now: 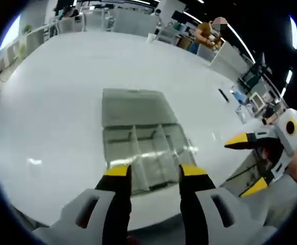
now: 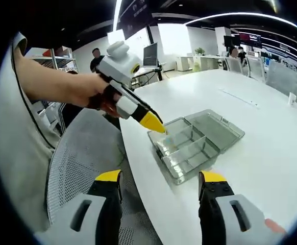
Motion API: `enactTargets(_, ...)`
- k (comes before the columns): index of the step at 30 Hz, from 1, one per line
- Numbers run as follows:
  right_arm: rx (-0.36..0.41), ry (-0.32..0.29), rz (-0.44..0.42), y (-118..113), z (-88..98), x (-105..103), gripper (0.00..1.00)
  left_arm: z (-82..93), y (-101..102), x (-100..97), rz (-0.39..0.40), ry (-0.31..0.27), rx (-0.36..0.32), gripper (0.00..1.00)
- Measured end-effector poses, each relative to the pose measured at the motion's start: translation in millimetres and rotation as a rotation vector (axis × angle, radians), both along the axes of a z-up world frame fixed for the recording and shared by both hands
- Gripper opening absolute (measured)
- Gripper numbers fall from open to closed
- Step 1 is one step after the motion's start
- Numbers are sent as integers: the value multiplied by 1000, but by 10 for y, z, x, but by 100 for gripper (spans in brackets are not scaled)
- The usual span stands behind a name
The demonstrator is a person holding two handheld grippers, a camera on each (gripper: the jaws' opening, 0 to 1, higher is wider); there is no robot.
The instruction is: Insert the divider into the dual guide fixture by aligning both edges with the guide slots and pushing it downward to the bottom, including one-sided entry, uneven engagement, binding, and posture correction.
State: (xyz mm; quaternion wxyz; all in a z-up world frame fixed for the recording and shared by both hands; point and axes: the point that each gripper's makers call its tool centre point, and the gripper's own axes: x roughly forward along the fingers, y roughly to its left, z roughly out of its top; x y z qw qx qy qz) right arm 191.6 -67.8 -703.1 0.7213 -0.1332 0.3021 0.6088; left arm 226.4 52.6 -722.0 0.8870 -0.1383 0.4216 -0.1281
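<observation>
I have my left tool (image 1: 151, 172) poised over the near end of the clear tray (image 1: 138, 135), its two yellow-tipped halves spread apart with nothing between them, so the tray sits framed in the gap. I hold it there, I judge, so that I look straight down the compartments and can check the partitions against the slots. The tray lies flat on the white desk (image 1: 62, 102), near the edge closest to me, its far half one open bay and its near half split by thin see-through walls into narrow cells. One of those walls is presumably the divider (image 1: 136, 148), standing in the near half of the tray, though the plastic is too clear for me to tell whether both of its edges sit in their slots or whether it has reached the bottom.

Further right in the left gripper view my right tool (image 1: 246, 164) hangs off the desk edge, well apart from the tray, halves apart and empty. In the right gripper view that tool (image 2: 161, 181) is pulled back over a mesh chair (image 2: 82, 153), which I take as keeping it out of the way while the left tool works, and the left tool's tip hovers just above the tray's near corner without clearly touching it
</observation>
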Motion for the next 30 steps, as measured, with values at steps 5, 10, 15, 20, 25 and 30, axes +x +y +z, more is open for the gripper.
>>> enactTargets(5, -7, -4, -18, -26, 17, 5, 57, 62, -61, -39, -11, -32, -32, 36)
enactTargets(10, -20, -5, -46, -52, 35, 19, 57, 112, -99, -77, -44, -53, -50, 38)
enactTargets(15, -28, -1, -72, -75, 38, 26, 57, 182, -122, -118, -62, -82, -92, 40)
enactTargets(20, -34, 0, -109, -107, 71, 66, 57, 230, -156, -166, -110, -112, -103, 42)
enactTargets(25, -46, -4, -127, -113, 95, 91, 57, 288, -166, -184, -128, -139, -142, 44)
enactTargets(30, -56, -6, -140, -88, 121, 85, 57, 364, -179, -208, -152, -167, -161, 46)
